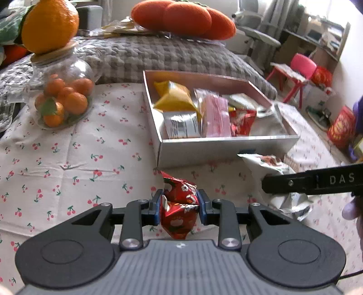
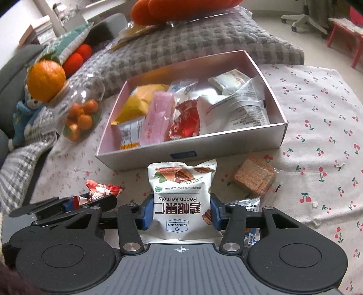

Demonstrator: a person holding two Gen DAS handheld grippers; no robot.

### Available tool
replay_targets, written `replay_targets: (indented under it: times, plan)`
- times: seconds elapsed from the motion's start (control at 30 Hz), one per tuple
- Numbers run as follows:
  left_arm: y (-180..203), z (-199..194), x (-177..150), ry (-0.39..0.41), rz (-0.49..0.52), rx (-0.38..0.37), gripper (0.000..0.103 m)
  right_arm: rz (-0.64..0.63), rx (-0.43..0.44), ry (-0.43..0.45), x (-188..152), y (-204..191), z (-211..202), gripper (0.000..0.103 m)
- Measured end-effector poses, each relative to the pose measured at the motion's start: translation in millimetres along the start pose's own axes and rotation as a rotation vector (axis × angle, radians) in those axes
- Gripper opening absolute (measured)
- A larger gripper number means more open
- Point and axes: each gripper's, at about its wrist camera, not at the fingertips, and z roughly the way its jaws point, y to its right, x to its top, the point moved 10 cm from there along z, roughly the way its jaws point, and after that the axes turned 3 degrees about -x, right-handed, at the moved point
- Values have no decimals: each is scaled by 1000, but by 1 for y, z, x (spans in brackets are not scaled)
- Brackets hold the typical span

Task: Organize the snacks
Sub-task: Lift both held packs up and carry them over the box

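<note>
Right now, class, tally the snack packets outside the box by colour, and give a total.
Red packet: 1
White pecan packet: 1
Silver packet: 1
Clear-wrapped wafer: 1
Total: 4

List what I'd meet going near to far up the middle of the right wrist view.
Right gripper → pecan kernels bag → snack box → grey checked cushion → orange plush pillow.
</note>
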Motion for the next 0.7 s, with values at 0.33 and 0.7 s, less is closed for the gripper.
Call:
replay_targets:
  times: [0.33, 0.7]
  plan:
    - [6, -18, 29, 83, -27, -30, 28, 70, 48, 44, 19, 1, -22, 47]
    - [7, -5, 60, 172, -120, -5, 28, 131, 43, 131, 50, 10, -28, 47]
